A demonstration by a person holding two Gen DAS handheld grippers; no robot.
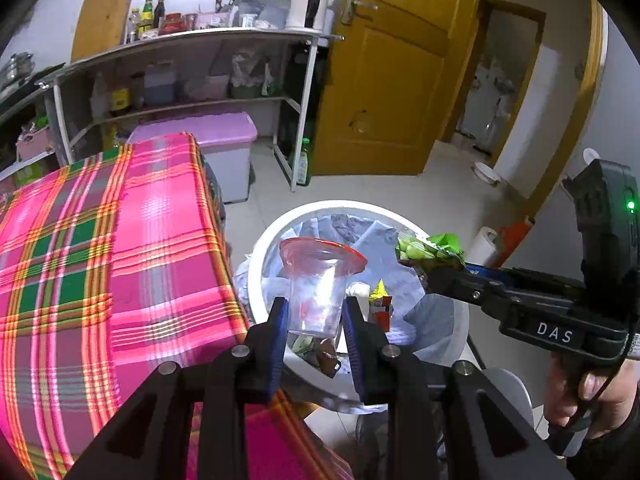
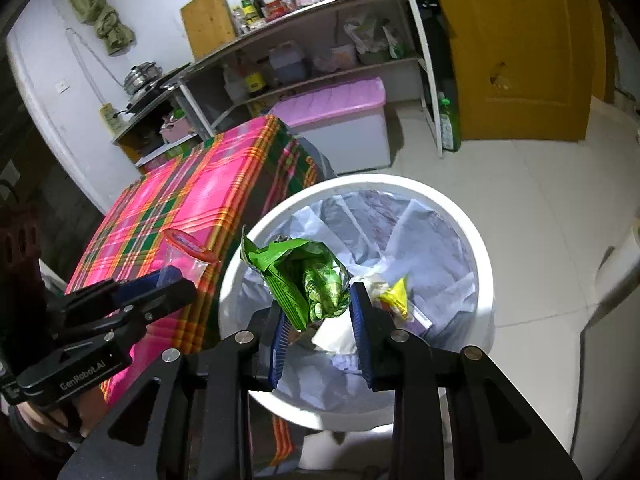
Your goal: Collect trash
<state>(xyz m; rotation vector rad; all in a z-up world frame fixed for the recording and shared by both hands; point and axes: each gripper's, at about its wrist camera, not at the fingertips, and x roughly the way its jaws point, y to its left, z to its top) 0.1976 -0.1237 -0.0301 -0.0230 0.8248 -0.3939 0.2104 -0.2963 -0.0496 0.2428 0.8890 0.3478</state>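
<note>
Over the white bin (image 1: 260,248), our left gripper (image 1: 315,320) pinches a clear plastic cup (image 1: 316,284) with a red rim. Our right gripper (image 2: 318,320) sits around a crumpled green wrapper (image 2: 308,276); we cannot tell whether its pads press it.

The wrapper (image 1: 430,250) hides the right tongs' (image 1: 434,270) tips.

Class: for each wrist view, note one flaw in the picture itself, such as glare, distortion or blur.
Left wrist view: glare whitens the clear plastic cup and streaks the plaid tablecloth; fisheye bends the door. Right wrist view: dark corners, shelf lines curved, floor washed pale.
</note>
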